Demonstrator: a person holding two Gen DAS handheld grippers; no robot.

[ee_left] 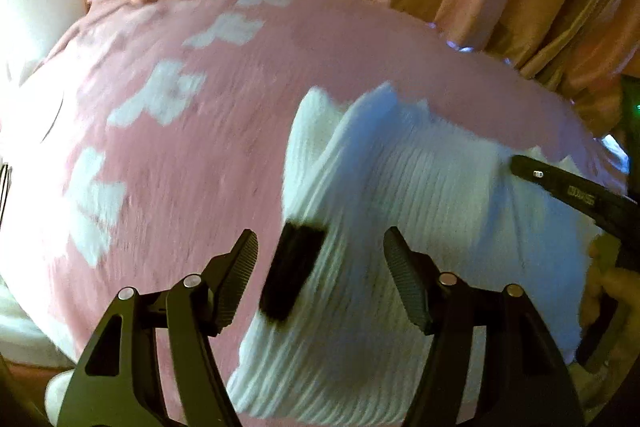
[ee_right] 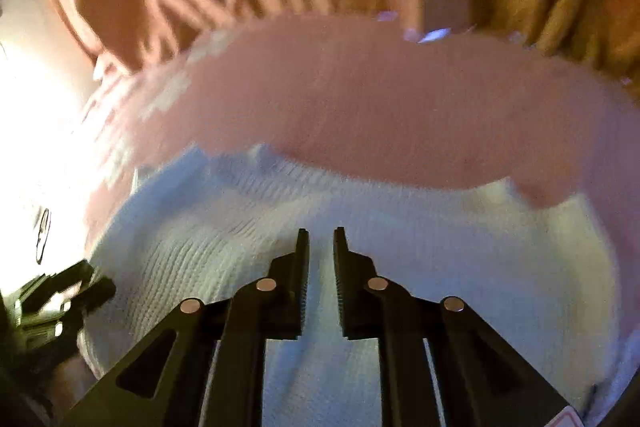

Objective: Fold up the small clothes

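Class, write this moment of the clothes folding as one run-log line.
garment: white ribbed knit garment on pink flowered blanket | left gripper: open above it | right gripper: slightly open, nothing held

White ribbed knit garment [ee_left: 400,227], rumpled, black tag

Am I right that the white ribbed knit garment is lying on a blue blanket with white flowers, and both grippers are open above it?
Not quite: the blanket is pink, not blue, as the left wrist view shows. The rest holds: it has white flowers, the white ribbed knit garment lies on it, and the left gripper and right gripper are open above the garment, holding nothing.
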